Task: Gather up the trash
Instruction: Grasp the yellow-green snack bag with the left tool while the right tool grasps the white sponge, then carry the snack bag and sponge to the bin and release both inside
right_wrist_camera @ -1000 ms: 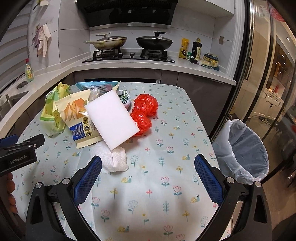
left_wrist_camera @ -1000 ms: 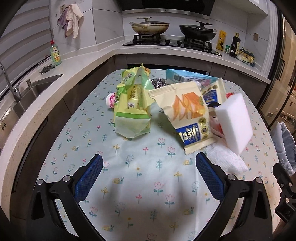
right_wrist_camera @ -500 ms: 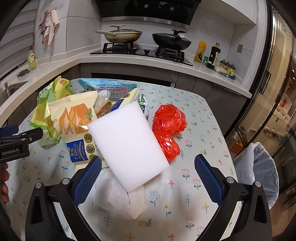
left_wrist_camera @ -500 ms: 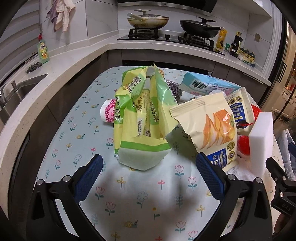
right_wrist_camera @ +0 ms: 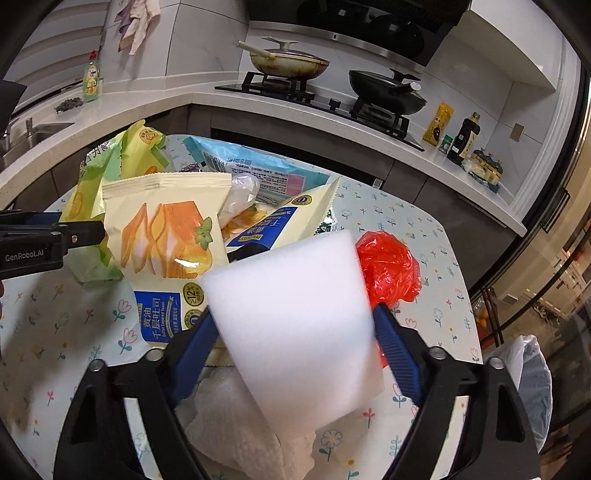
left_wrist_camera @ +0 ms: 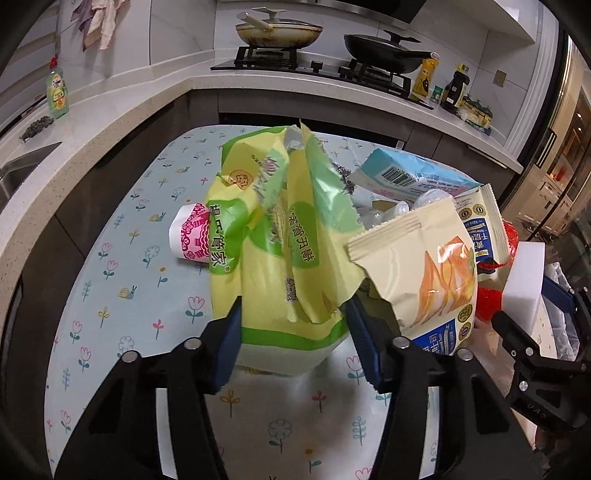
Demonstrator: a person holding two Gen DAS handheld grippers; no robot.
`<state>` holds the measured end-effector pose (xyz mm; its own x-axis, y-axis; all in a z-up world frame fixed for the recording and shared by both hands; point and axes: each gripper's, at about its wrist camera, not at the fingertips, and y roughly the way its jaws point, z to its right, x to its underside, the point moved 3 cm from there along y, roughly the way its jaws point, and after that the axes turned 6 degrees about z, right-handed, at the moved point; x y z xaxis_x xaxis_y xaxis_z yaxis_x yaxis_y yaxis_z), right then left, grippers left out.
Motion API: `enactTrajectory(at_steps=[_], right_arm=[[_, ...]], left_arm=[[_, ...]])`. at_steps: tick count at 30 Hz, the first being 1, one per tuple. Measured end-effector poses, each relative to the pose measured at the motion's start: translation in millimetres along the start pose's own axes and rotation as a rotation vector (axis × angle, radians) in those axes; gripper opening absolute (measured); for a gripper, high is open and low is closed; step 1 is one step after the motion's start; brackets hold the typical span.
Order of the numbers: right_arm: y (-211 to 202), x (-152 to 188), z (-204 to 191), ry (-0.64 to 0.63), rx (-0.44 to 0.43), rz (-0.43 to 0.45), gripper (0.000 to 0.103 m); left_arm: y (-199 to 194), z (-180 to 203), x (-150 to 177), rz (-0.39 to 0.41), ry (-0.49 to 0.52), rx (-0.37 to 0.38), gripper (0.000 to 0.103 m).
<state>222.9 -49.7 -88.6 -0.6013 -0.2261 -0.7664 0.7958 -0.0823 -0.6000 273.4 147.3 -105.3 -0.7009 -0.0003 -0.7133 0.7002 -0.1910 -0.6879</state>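
Centrally in the left wrist view, the green-and-yellow bag stands on the floral tablecloth, and the left gripper has its blue pads pressed against the bag's lower sides, clamped on it. Just right of it leans the cream toast bag, with a light blue package behind and a pink-patterned paper cup lying on its side to the left. Over in the right wrist view, the right gripper is closed on a white sponge block, which fills the gap between its pads above a crumpled paper towel; a red plastic bag sits just beyond. Around the table runs a pale counter with a gas hob, a tan pan and a black wok. Only the right view shows the lined trash bin beside the table; only the left shows the cup.
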Motion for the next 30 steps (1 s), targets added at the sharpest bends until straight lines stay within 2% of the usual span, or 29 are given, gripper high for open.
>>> enactTrajectory(at_steps=[2,6,9,20,26,30], right_arm=[[-5.1,0.0,2.2,0.025,-0.024,0.009,0.075],[-21.2,-2.0,9.1,0.065,-0.025,0.039,0.074],[-36.3,-3.6,17.5,0.094,-0.020,0.066,0.074],[-97.9,6.1,61.3,0.189,0.030,0.137,0.074],[-134.3,20.1,99.9,0.250,0.079,0.177,0.074],[-156.2,31.9,129.4,0.291,0.118,0.196,0.074]], left_arm=[[-5.4,3.3,0.8,0.016,0.007,0.008,0.031],[-18.4,5.7,2.6,0.029,-0.010,0.018,0.020],[-33.8,8.0,4.2,0.047,-0.023,0.025,0.016],[-115.9,38.8,-11.2,0.183,-0.001,0.053,0.013],[-162.9,85.8,-26.1,0.272,0.053,0.124,0.013],[-181.7,128.7,-29.2,0.301,0.098,0.194,0.013]])
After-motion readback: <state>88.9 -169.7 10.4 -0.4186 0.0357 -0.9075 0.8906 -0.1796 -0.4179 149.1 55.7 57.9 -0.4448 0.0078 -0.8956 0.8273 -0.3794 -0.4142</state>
